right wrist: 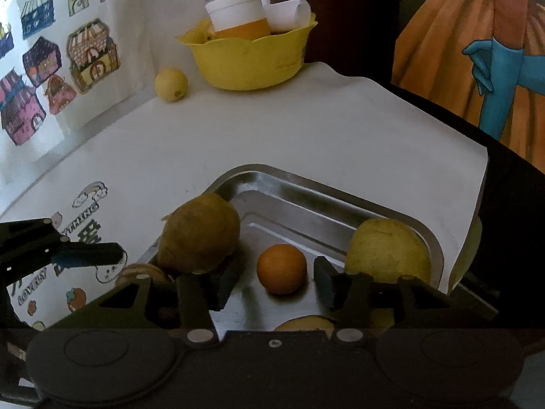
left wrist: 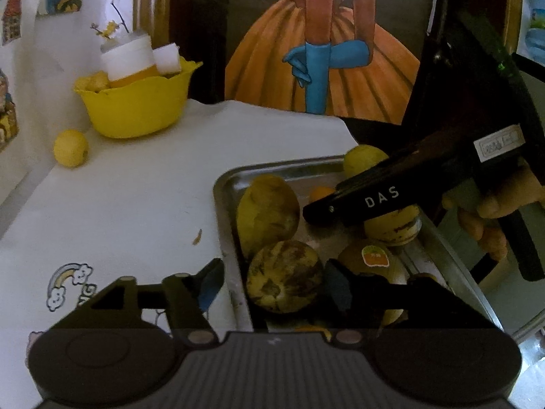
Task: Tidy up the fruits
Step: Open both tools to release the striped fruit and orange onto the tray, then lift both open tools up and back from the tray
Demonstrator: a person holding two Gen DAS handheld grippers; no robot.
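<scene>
Fruits: one small orange (right wrist: 281,268) on one steel tray (right wrist: 340,201).

Polished metal tray (right wrist: 306,201) – glossy, smooth, w/ streaky reflections. Matt white paper-like sheet (right wrist: 289,129) under it, printed w/ cartoons at 8 o'clock. Smooth yellow plastic bowl (right wrist: 245,64) at 11 o'clock, slight sheen. Mottled fruit (left wrist: 284,276) – dull, rough, brown-blotched skin. Small orange (right wrist: 281,268) smooth, soft shine. Gripper bodies – matt black plastic; ribbed base at 6 o'clock.
</scene>
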